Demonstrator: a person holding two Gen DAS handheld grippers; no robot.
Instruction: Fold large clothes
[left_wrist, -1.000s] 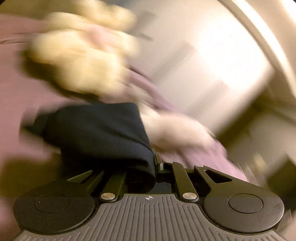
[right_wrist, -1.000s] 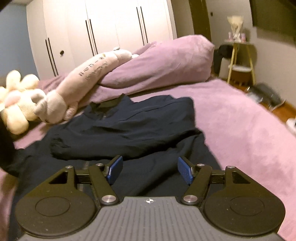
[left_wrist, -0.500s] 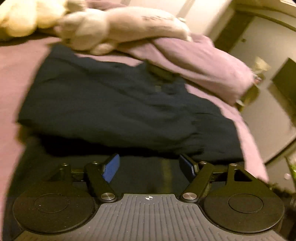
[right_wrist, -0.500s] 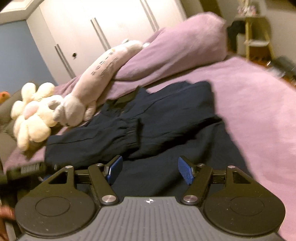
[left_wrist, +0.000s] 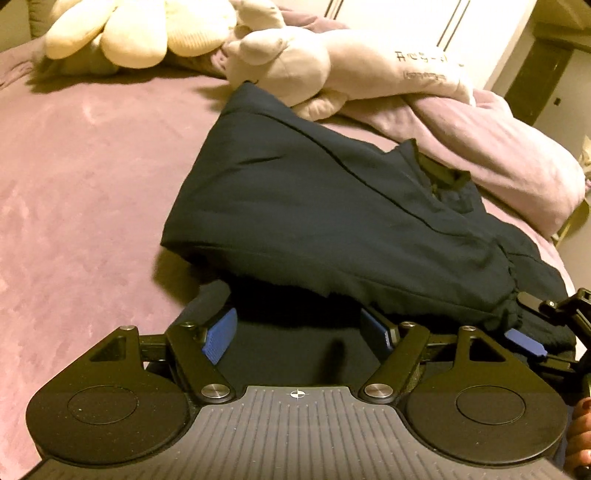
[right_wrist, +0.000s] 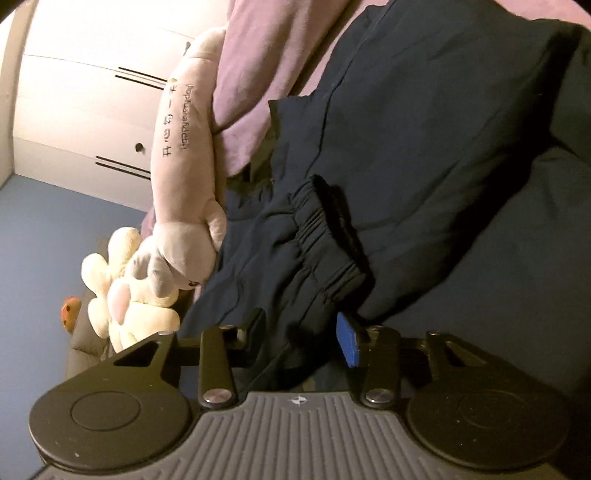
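Observation:
A dark navy jacket lies on the purple bed, one sleeve folded across its body. My left gripper is open and empty, low over the jacket's near edge. My right gripper is rolled sideways and open, its jaws on either side of the sleeve just below the gathered cuff. The right gripper also shows in the left wrist view, at the cuff on the right.
A long pink plush and a cream flower plush lie at the head of the bed. A purple pillow sits to the right. White wardrobe doors stand behind. A hand shows at the right edge.
My left gripper let go of the sleeve, laid it across the jacket and pulled back open. My right gripper rolled sideways and moved in around the sleeve near the cuff.

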